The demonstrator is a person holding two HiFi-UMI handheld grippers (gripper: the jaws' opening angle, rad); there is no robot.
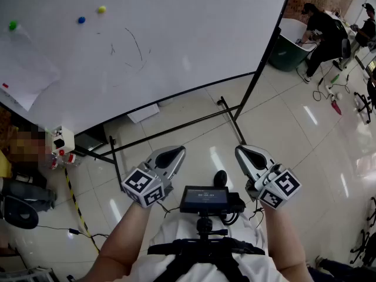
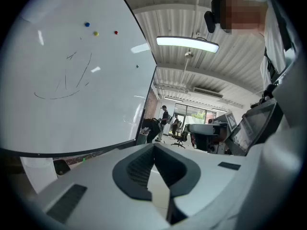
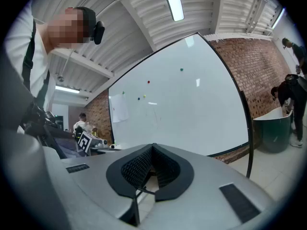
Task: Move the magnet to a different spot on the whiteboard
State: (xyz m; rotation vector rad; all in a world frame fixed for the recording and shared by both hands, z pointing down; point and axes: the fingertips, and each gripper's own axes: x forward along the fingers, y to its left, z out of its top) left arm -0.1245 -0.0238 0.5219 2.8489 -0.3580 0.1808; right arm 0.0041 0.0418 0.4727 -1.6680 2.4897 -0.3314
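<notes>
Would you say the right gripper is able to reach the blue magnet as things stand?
Probably yes: nothing stands between the right gripper and the blue magnet, but the gripper is held low, clear of the whiteboard, jaws shut, so it must rise and open.

**Roll call at the whiteboard**

One whiteboard up front, and here come the magnets, five in all. That's two greens: a green magnet far left, and a second green magnet out on its own. Then singles: one blue magnet, one yellow magnet, one red magnet. One sheet of paper on the board. Down low, two grippers, the left gripper and the right gripper, a marker cube on each, so two cubes. One screen between them. At the back, two people: a person at the one green tub, and a second person at the edge
</notes>
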